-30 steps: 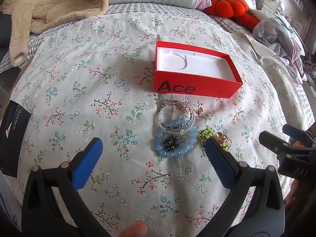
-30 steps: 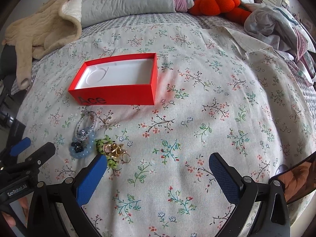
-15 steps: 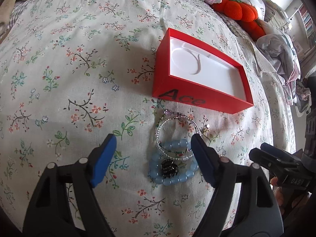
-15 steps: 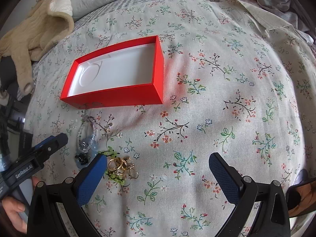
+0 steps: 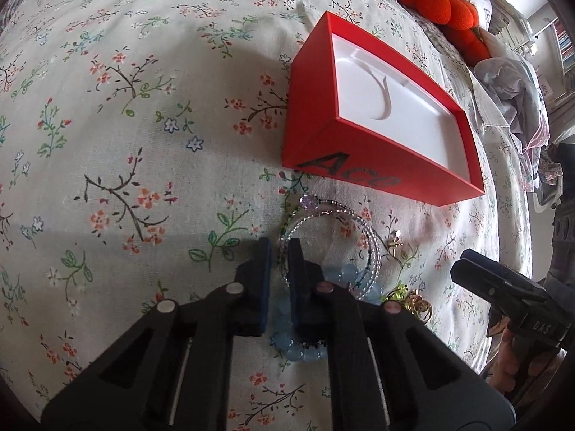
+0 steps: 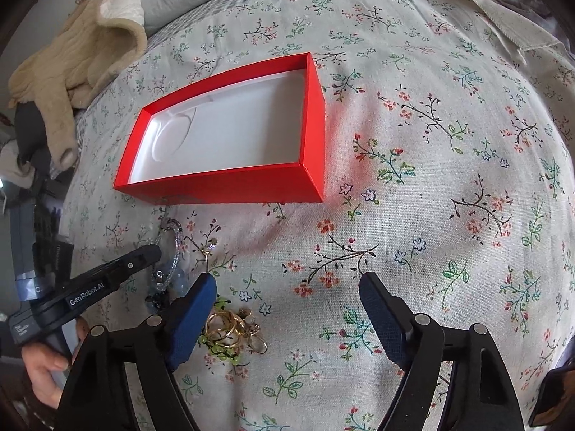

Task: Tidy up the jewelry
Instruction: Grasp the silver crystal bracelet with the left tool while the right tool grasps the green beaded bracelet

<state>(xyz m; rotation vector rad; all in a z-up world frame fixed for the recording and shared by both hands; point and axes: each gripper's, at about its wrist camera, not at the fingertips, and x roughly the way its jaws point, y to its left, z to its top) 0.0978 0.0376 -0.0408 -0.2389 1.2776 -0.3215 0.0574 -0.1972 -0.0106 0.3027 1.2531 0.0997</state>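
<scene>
A red open box (image 5: 381, 125) with a white insert lies on the floral bedspread; it also shows in the right wrist view (image 6: 230, 136). In front of it lie clear beaded bracelets (image 5: 345, 230), a pale blue bead bracelet (image 5: 305, 352) and gold rings (image 6: 226, 330) on a green bead piece. My left gripper (image 5: 279, 255) is down on the bed, shut on the left side of the clear beaded bracelets. My right gripper (image 6: 287, 294) is open and empty, its left finger beside the gold rings.
A beige garment (image 6: 72, 61) lies at the bed's far left. Orange plush pumpkins (image 5: 445, 3) and crumpled clothes (image 5: 514, 82) lie beyond the box. The left gripper's body (image 6: 93, 294) reaches in at the left of the right wrist view.
My left gripper moved forward and down and closed from wide open onto the clear beaded bracelets. My right gripper moved closer to the bed and the rings, still open.
</scene>
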